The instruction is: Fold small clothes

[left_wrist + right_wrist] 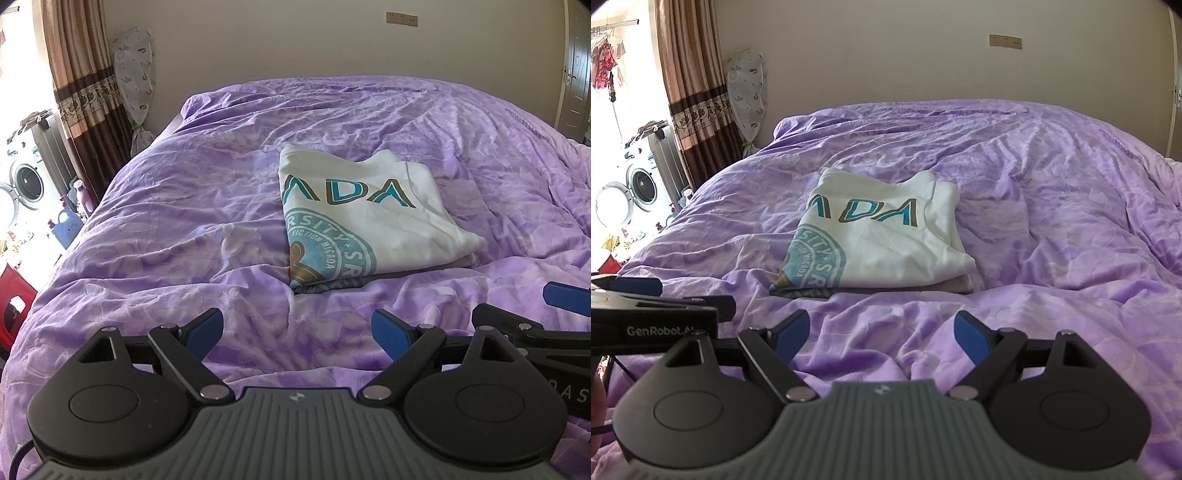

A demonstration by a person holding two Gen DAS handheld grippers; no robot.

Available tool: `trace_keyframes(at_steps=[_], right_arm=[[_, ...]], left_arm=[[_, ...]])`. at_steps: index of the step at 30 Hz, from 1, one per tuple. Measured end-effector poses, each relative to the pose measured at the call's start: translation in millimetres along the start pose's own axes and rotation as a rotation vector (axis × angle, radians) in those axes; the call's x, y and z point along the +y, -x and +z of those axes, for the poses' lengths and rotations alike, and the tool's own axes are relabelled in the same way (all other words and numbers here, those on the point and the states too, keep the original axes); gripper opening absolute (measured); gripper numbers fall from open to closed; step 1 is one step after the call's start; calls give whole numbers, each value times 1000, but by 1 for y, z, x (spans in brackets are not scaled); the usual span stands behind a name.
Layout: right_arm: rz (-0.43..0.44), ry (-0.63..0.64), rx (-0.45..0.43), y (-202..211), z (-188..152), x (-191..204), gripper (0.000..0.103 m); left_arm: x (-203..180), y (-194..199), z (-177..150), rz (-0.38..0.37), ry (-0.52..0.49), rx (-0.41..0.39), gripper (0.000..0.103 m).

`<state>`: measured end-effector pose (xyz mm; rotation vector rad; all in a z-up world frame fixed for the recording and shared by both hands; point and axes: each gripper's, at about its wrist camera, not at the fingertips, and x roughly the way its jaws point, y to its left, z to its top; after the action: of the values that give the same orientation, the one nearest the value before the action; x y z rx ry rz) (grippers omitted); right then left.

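A white T-shirt (362,218) with teal letters and a round teal print lies folded on the purple bed cover (184,221). It also shows in the right wrist view (886,243). My left gripper (297,330) is open and empty, held near the bed's front, short of the shirt. My right gripper (881,332) is open and empty, also short of the shirt. The right gripper's blue pad shows at the right edge of the left wrist view (565,299). The left gripper's body shows at the left of the right wrist view (661,310).
The purple cover (1052,221) spreads wrinkled around the shirt. A beige wall (295,44) stands behind the bed. A brown curtain (81,74), a washing machine (26,181) and bottles stand at the left. A door (576,66) is at the far right.
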<state>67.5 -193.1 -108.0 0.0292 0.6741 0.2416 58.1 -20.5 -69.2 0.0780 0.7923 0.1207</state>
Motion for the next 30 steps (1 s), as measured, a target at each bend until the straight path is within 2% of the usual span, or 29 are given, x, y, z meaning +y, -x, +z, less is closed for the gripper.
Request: trace_keyframes(at_steps=[30], right_arm=[[1, -4, 3, -1, -1, 5, 81]], left_arm=[[0, 5, -1, 2, 1, -25, 103]])
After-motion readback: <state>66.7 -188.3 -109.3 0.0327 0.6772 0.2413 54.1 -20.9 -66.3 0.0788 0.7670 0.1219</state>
